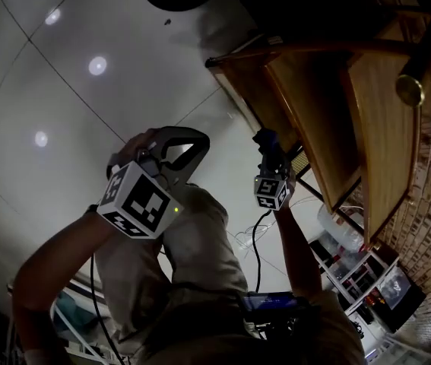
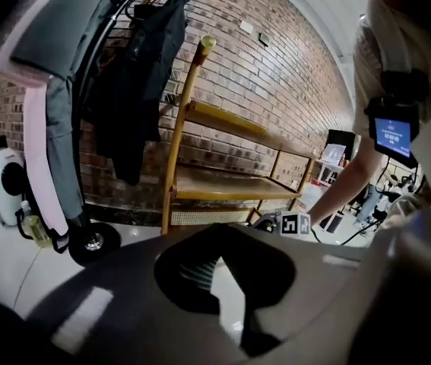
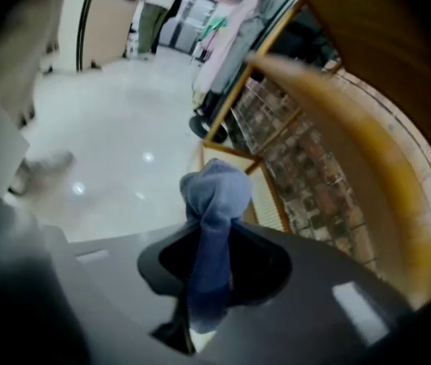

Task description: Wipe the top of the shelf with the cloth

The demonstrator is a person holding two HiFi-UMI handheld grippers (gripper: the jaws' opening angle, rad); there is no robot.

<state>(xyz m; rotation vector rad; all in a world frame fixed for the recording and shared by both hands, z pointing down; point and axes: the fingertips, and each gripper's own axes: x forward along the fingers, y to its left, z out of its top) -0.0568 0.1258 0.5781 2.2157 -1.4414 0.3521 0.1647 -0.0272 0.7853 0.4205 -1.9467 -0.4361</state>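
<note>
Floor (image 1: 86, 112) of pale glossy tile with thin grout lines and round light spots on it. Red-brown brick wall (image 2: 276, 74) behind. Against it stands the shelf (image 2: 223, 185): yellow wood boards on slim posts, one post capped with a rounded brass-coloured knob (image 1: 410, 90). Left of the shelf, a dark garment (image 2: 135, 74) and a grey-and-pink one (image 2: 48, 128) hang over a black wheeled base (image 2: 93, 242).

Your right gripper (image 3: 211, 230) is clamped on the cloth (image 3: 215, 196). It is a soft blue fabric, pinched into a narrow twist between the jaws and bunched in a rounded knot above them. The cloth sits in the air just beside the shelf's near end, with the curved wood edge to its right. I cannot tell whether it touches any board.

Your left gripper (image 2: 220, 258) has its jaw tips together and nothing between them; a ribbed pad shows on one inner face. You hold it back from the shelf, forearm bent, with the marker cube (image 1: 139, 200) turned up toward your head. Your right arm reaches forward and lower.
</note>
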